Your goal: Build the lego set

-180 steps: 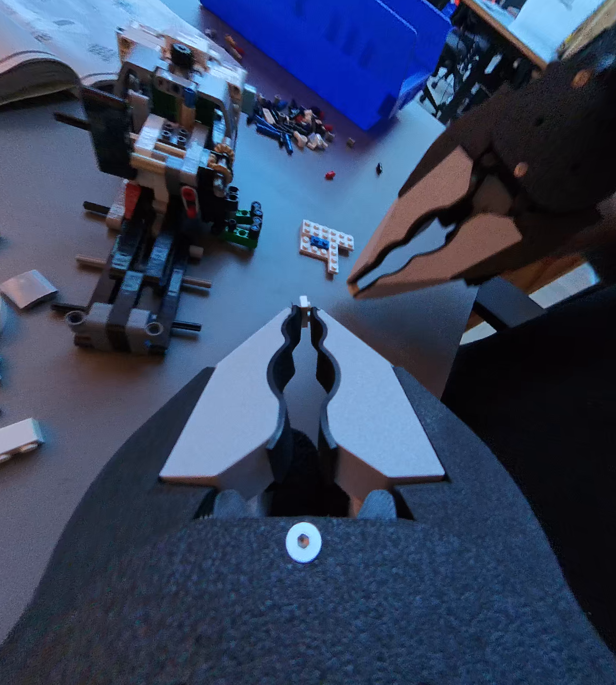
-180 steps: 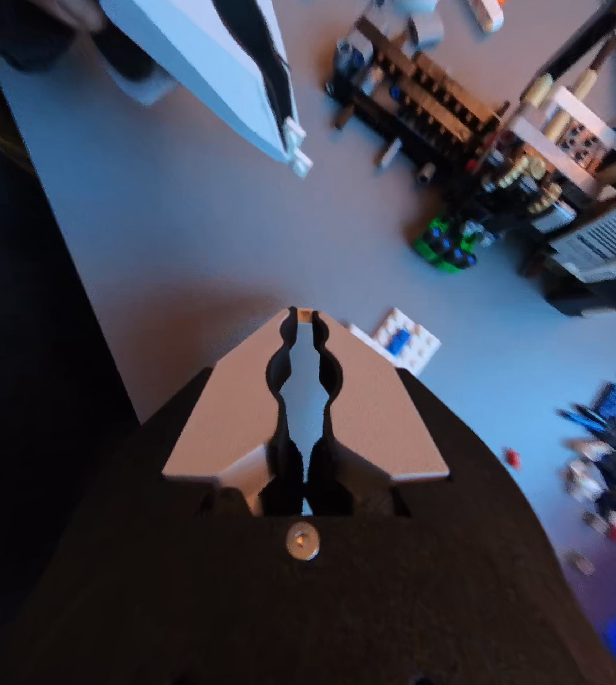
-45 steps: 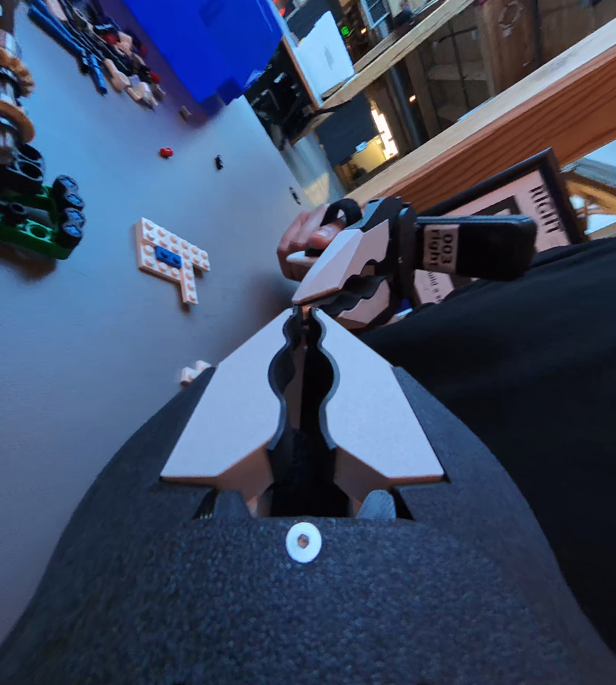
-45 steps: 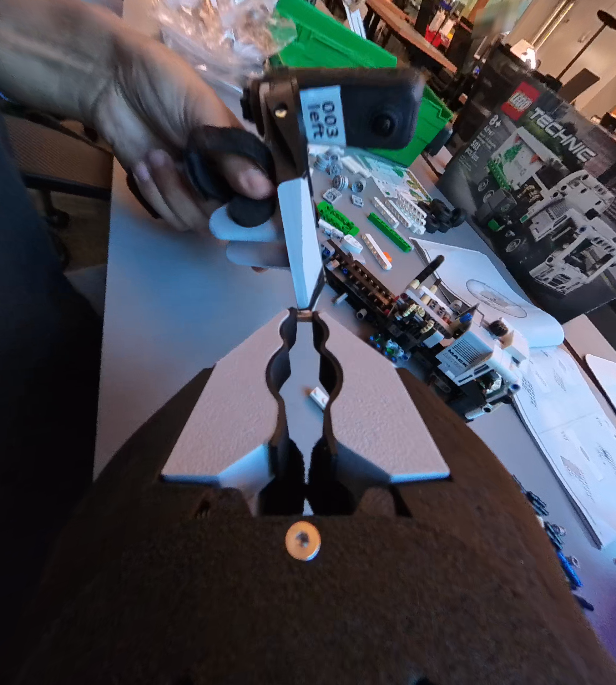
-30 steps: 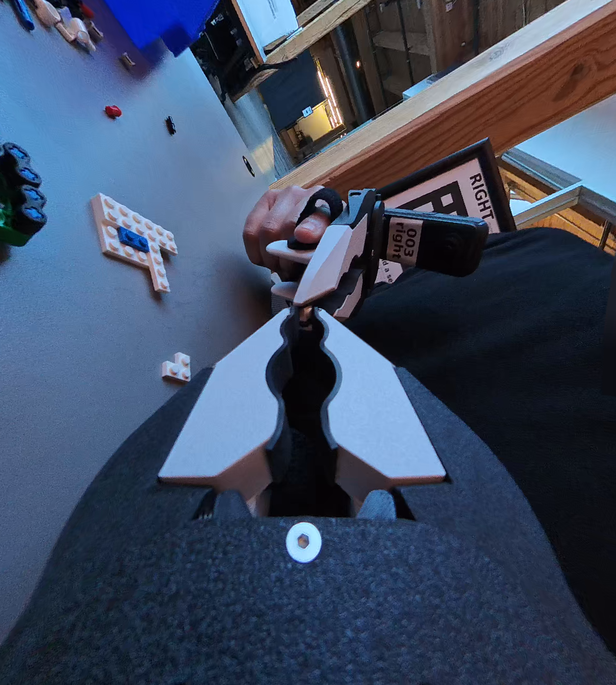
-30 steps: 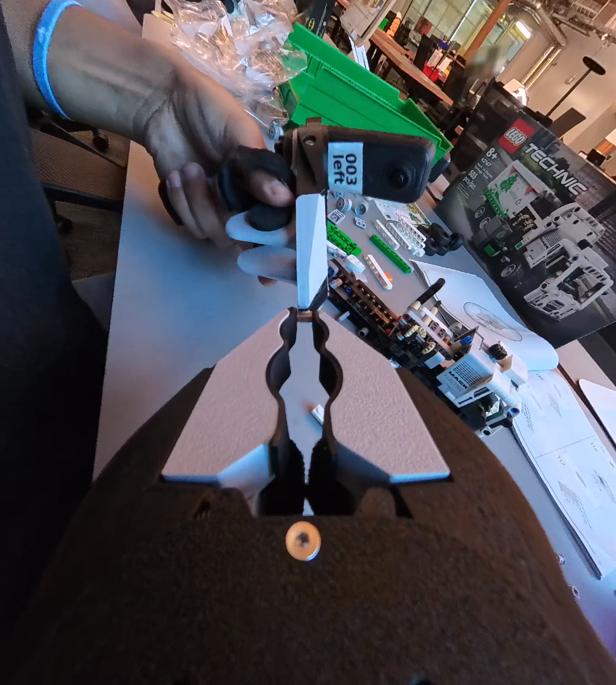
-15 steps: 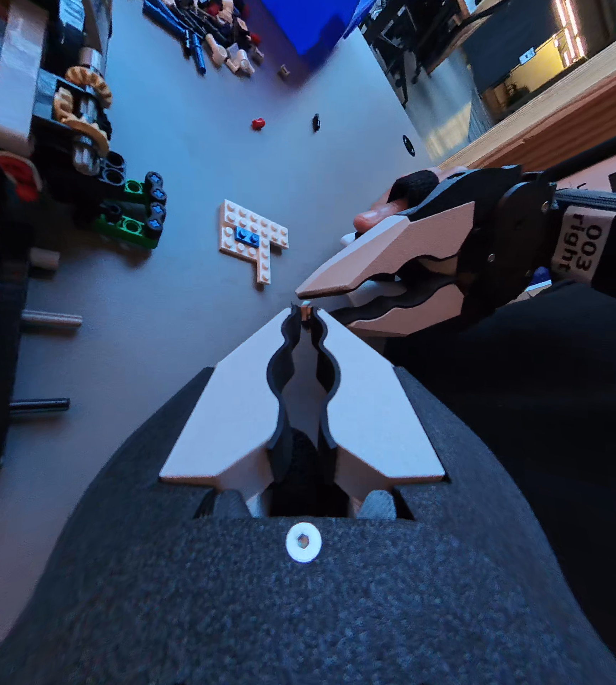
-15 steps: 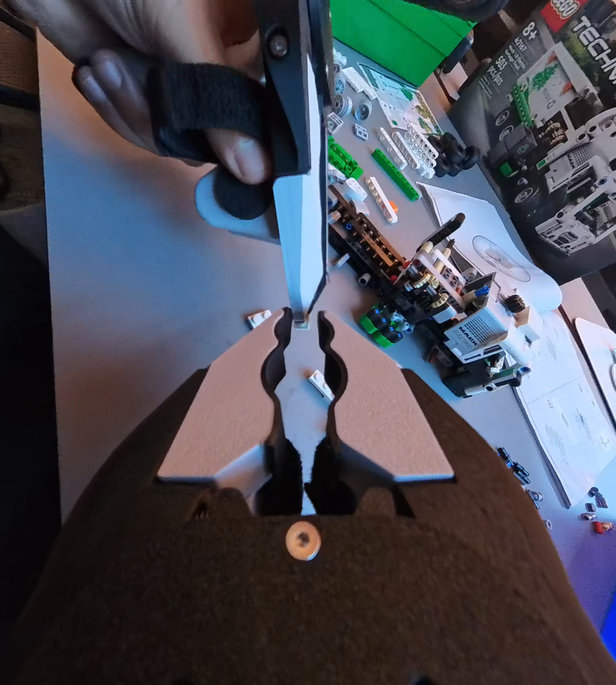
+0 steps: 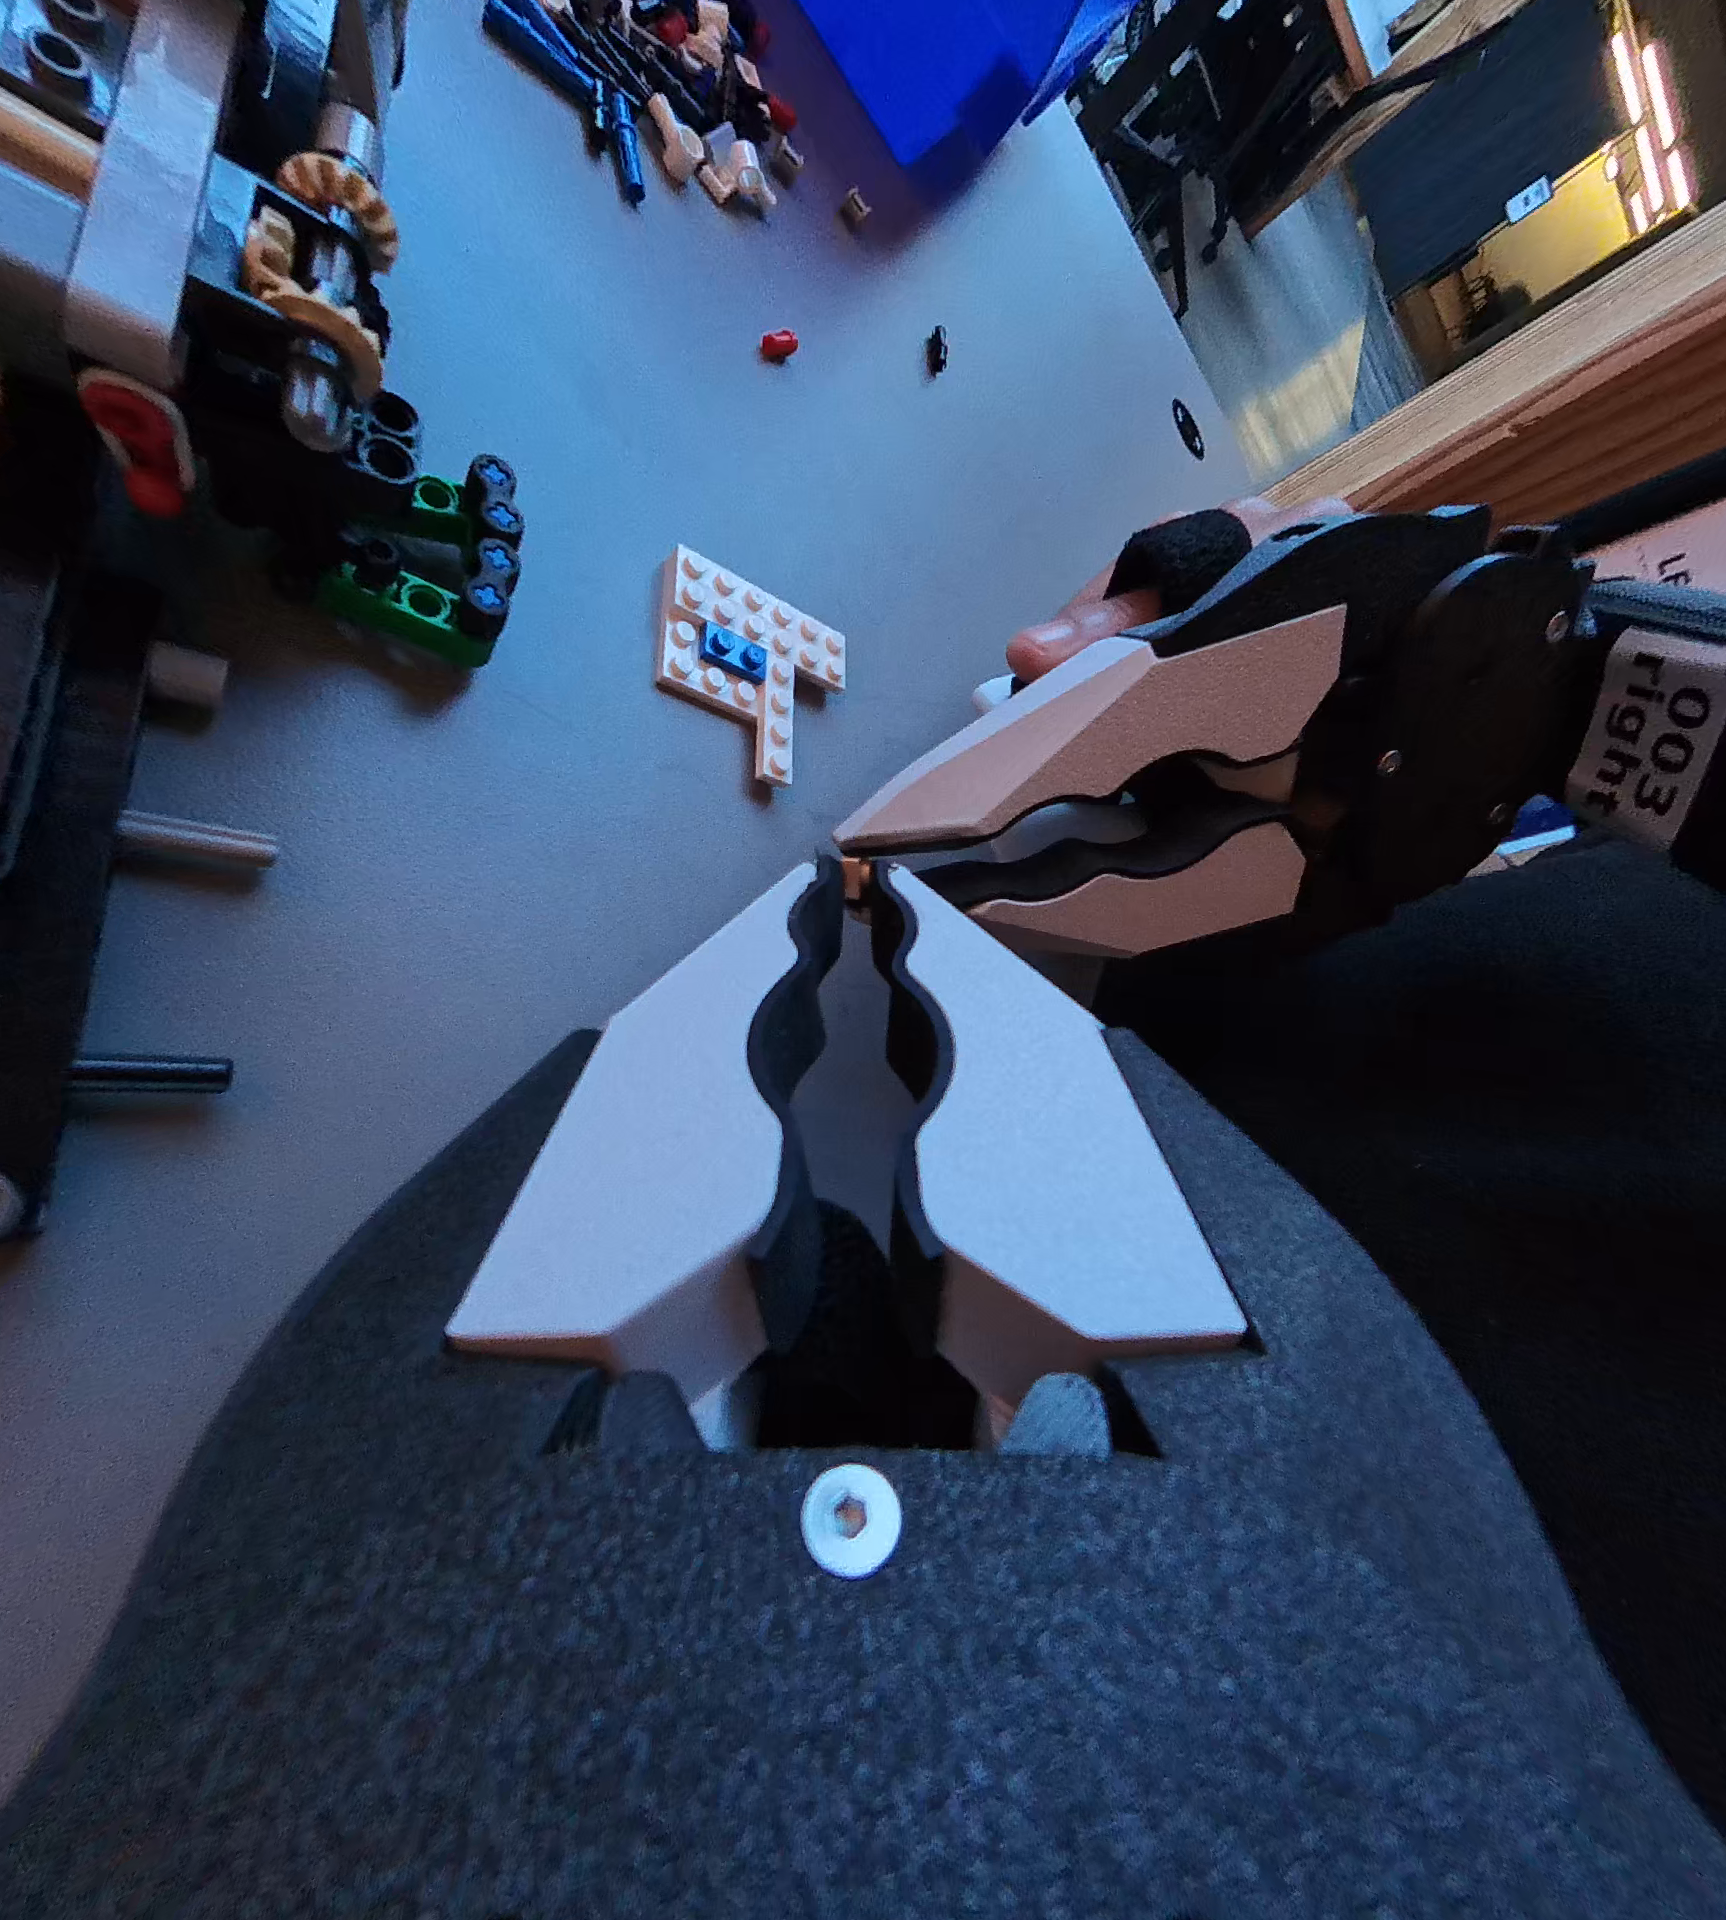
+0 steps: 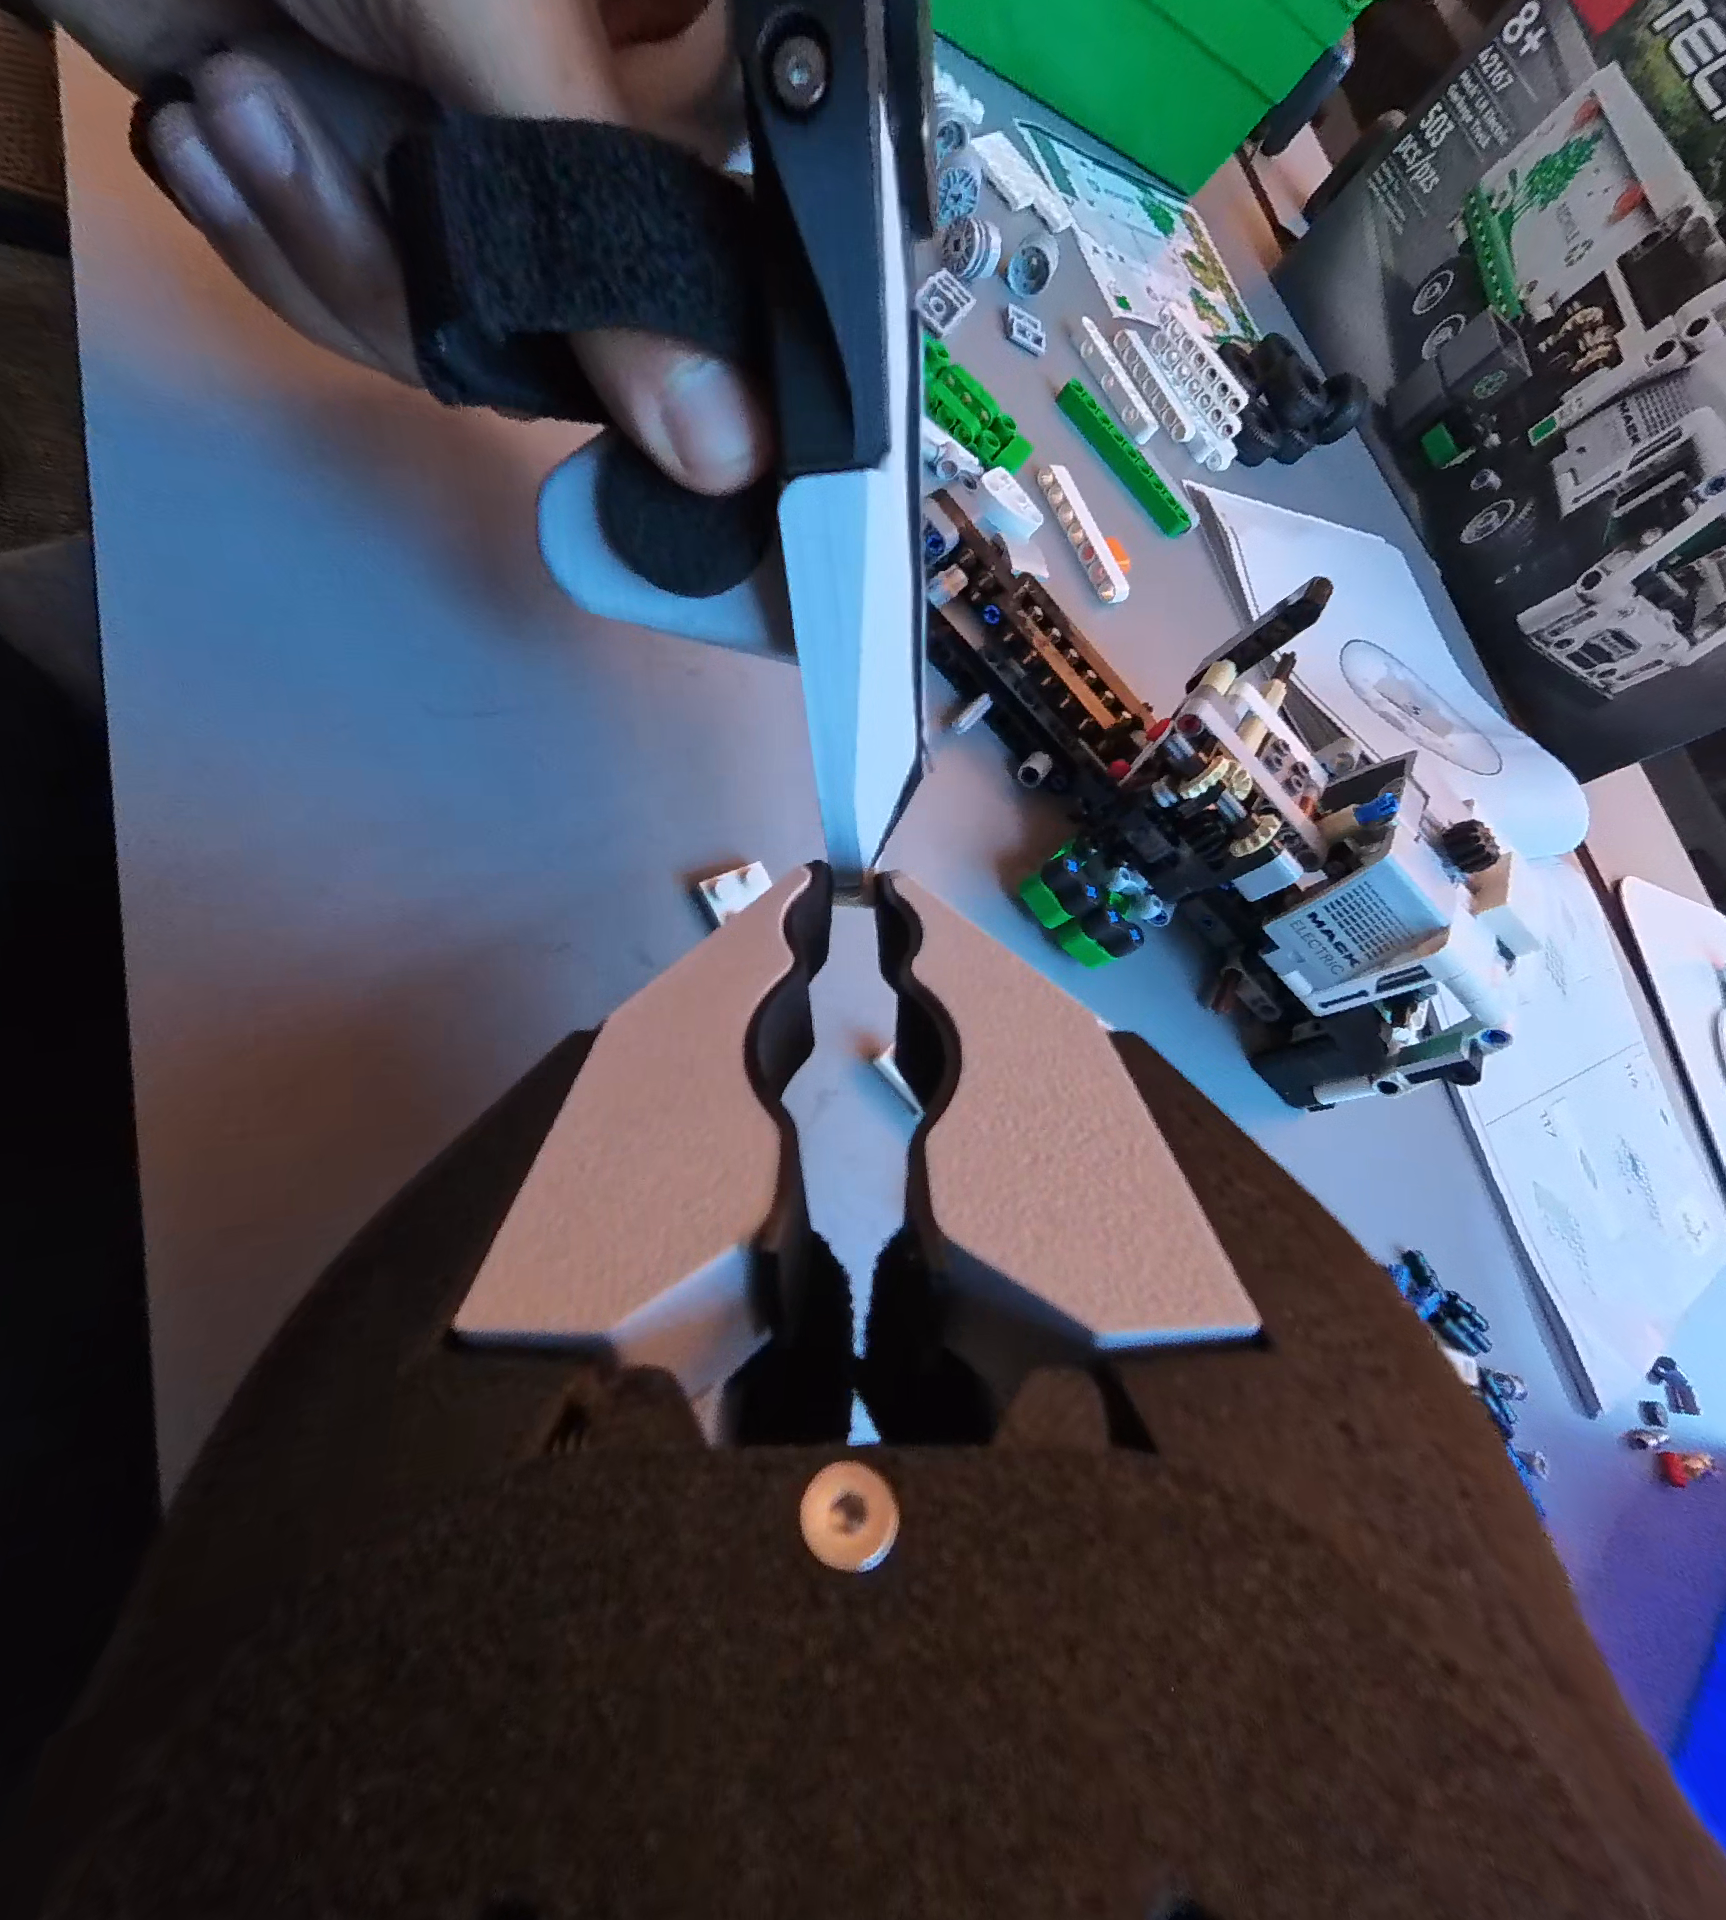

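A: Fingers first; the left gripper point(image 9: 857, 883) has its tips pinched almost together on a tiny pale piece point(image 9: 855, 878), and the right gripper point(image 10: 851, 885) is nipped on that same piece point(image 10: 851, 891) from the side; both nearly closed, only the piece between the tips.

B: So a handover in mid-air, or a re-grip?

A: Looks like it to me; a second ago the pair met higher up with the room behind them; now they've dropped low over the table point(image 9: 568, 935), and the right gripper point(image 9: 864, 852) comes in from 3 o'clock in the left view; from the right view the left one point(image 10: 854, 868) hangs straight down from 12.

B: And the build itself?

A: The truck point(image 10: 1254, 862) sits at 2 o'clock of the right tips, well apart; the tan plate point(image 9: 750, 649) with its blue stud piece point(image 9: 732, 652) lies flat at 11 o'clock of the left tips, near but not touching.

B: What does the drop mean?

A: My read: they're lining the piece up to place it, likely on that plate; which gripper lets go I can't tell; the grip is right at the tips, so a slip could flick it away.

B: Loose bits about?

A: A small white plate point(image 10: 734, 888) just at 10 o'clock; a red pin point(image 9: 778, 344) far off at 12.
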Motion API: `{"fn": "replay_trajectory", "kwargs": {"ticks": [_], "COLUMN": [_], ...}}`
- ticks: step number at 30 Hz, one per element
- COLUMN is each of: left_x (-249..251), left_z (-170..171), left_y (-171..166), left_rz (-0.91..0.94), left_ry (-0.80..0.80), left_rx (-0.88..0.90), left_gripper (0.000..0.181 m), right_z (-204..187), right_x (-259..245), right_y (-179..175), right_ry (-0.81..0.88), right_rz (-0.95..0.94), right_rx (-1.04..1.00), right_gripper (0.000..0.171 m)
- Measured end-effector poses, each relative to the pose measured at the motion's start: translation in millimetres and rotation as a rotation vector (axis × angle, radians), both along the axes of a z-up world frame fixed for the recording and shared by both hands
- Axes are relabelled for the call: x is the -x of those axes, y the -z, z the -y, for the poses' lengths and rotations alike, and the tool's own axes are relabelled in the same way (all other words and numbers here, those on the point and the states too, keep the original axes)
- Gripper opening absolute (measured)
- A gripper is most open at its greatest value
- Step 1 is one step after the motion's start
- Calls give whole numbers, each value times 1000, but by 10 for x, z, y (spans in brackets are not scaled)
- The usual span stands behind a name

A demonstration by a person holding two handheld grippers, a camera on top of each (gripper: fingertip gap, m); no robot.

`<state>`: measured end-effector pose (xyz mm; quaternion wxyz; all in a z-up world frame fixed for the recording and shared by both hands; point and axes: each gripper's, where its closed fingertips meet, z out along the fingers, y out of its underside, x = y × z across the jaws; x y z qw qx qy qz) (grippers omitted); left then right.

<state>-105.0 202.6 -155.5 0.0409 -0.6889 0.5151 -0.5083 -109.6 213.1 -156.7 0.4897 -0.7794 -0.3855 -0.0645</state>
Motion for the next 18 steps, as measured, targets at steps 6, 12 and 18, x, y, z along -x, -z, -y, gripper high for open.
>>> {"fn": "replay_trajectory", "kwargs": {"ticks": [6,12,18], "left_x": [41,255,169], "left_z": [-2,-134,-43], "left_y": [-61,141,324], "left_rz": [58,61,26], "left_ry": [42,191,309], "left_rx": [-26,-409,-581], "left_gripper": [12,32,34], "right_z": [34,165,251], "right_x": [-16,-124,-89], "right_y": [-20,93,63], "right_ry": [9,28,6], "right_rz": [-37,-125,-212], "right_rx": [8,90,115], "right_gripper": [7,6,7]}}
